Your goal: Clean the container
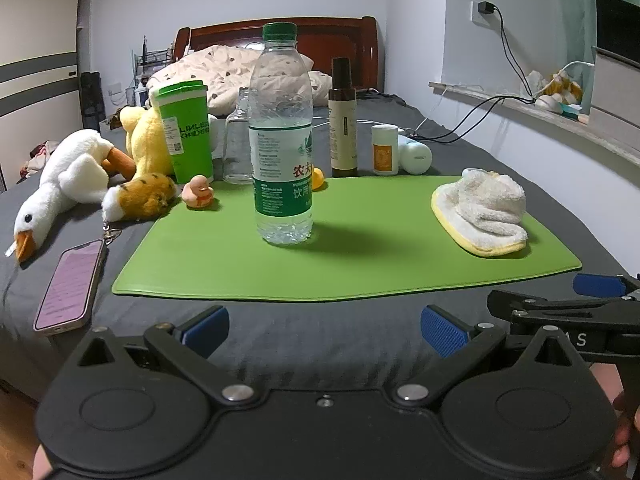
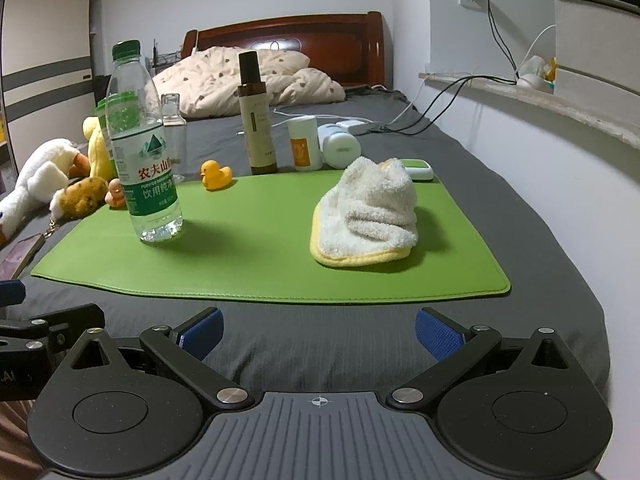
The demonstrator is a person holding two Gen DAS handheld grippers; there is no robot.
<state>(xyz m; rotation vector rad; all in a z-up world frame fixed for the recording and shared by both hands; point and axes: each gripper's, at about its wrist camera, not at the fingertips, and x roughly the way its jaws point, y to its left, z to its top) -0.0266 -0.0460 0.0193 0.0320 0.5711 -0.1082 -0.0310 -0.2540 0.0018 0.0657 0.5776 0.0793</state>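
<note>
The water bottle (image 1: 282,136) stands upright on the green mat (image 1: 344,256), long axis vertical, green cap on, a little water in the bottom. It sits straight ahead of the left gripper (image 1: 325,330) and off to the left of the right gripper (image 2: 319,332), so the left looks the nearer hand for it. The crumpled cloth (image 2: 366,216), one only, lies on the mat's right side, well apart from the bottle and almost dead ahead of the right gripper. Both grippers hover low over the grey bedsheet (image 1: 320,344) short of the mat, jaws spread wide, holding nothing. Behind the mat I count two rubber ducks, one green cup (image 1: 186,132) and one brown bottle (image 1: 343,116).
</note>
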